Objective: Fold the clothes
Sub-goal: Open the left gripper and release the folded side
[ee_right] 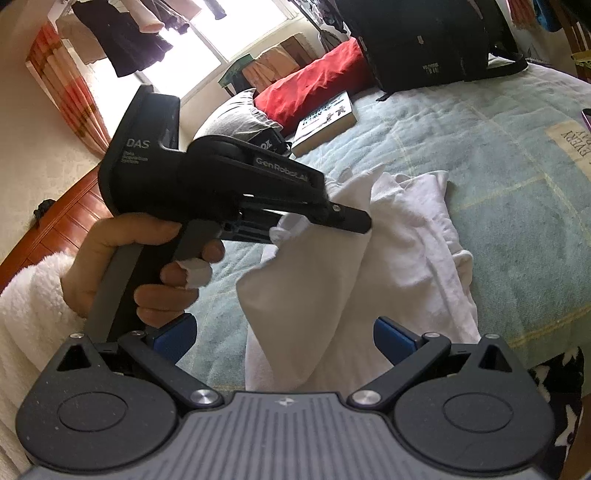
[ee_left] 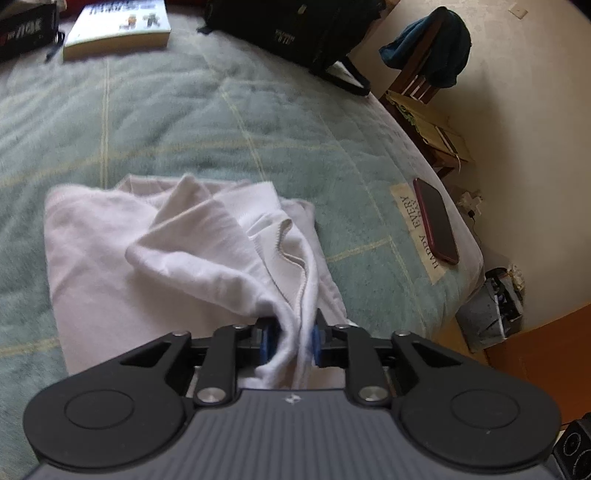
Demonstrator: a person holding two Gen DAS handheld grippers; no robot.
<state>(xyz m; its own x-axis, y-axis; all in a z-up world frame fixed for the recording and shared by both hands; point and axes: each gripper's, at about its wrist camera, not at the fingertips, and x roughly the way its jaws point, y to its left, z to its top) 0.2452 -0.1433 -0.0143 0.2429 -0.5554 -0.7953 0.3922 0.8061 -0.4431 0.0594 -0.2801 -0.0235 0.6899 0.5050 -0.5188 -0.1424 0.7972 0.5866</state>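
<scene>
fingers of the left gripper (ee_left: 291, 341) pinch a bunched fold of the white garment (ee_left: 177, 251), cloth wedged between the blue pads (ee_left: 266, 341). right gripper (ee_right: 286, 338) fingers are spread wide, pads clear of the cloth, nothing between them but the fabric lying below.

right wrist view alone shows the person's left hand (ee_right: 147, 269) on the grip of the left gripper (ee_right: 321, 218), one finger wrapped in white tape, a fluffy white sleeve (ee_right: 33, 306) behind it. it also shows the pinched fabric lifted off the bed, hanging from the left fingers as a taut panel. left wrist view shows that only as a ridge running into the pads.

garment: plain white, crumpled, partly folded, a stitched hem edge curling across the top layer. it lies on the green quilted bed cover (ee_left: 203, 122), near the front edge.

left wrist view only: phone (ee_left: 436, 221) beside a "happy every day" label (ee_left: 417, 232) near the bed's right edge, a wooden chair (ee_left: 424, 74) draped with dark clothes on the floor beyond.

both views: book (ee_left: 118, 29) and black bag (ee_left: 295, 33) at the far side. right view adds a red pillow (ee_right: 314, 81) and a bright window (ee_right: 221, 29).
</scene>
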